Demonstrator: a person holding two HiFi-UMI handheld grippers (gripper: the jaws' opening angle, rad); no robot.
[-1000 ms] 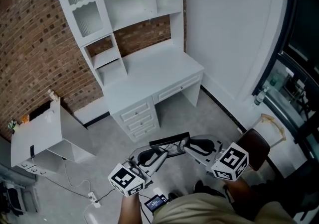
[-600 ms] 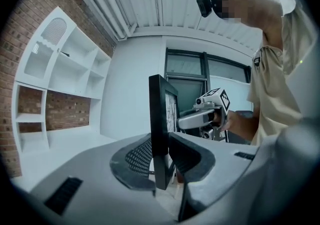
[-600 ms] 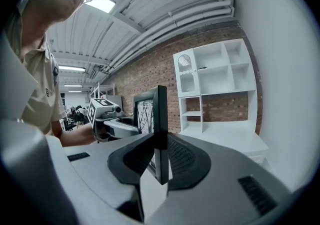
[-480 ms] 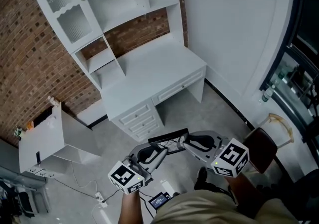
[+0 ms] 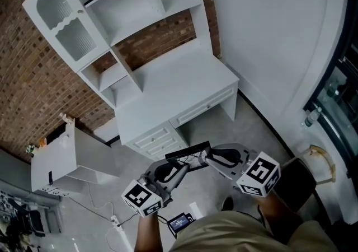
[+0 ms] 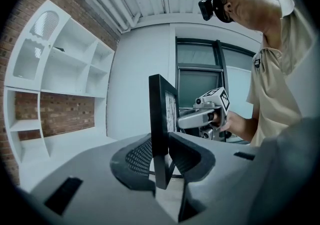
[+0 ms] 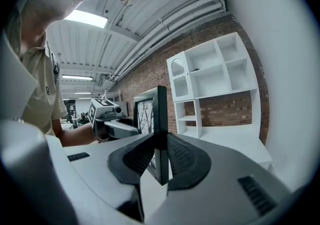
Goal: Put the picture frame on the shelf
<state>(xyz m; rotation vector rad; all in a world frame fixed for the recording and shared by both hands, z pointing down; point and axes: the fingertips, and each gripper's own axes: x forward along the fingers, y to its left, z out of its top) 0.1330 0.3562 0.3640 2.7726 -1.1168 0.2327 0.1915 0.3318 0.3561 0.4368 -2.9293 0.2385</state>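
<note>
Left claw (image 5: 179,170) and right claw (image 5: 210,161) each clamp an edge of the picture frame (image 5: 188,151), well short of the shelf (image 5: 130,5). I judge this the carrying step; next I must raise it in.

Whole view swings round in the last second. The white shelf (image 5: 131,1) tilts harder and slides toward the upper left, so its glass-door cupboard (image 5: 61,21) ends up lower and nearer the left edge. The table (image 5: 173,85) under it now reaches a bit further right. The window (image 5: 338,94) slips mostly off the right side, and the brown chair (image 5: 299,181) drops toward the bottom right corner.
</note>
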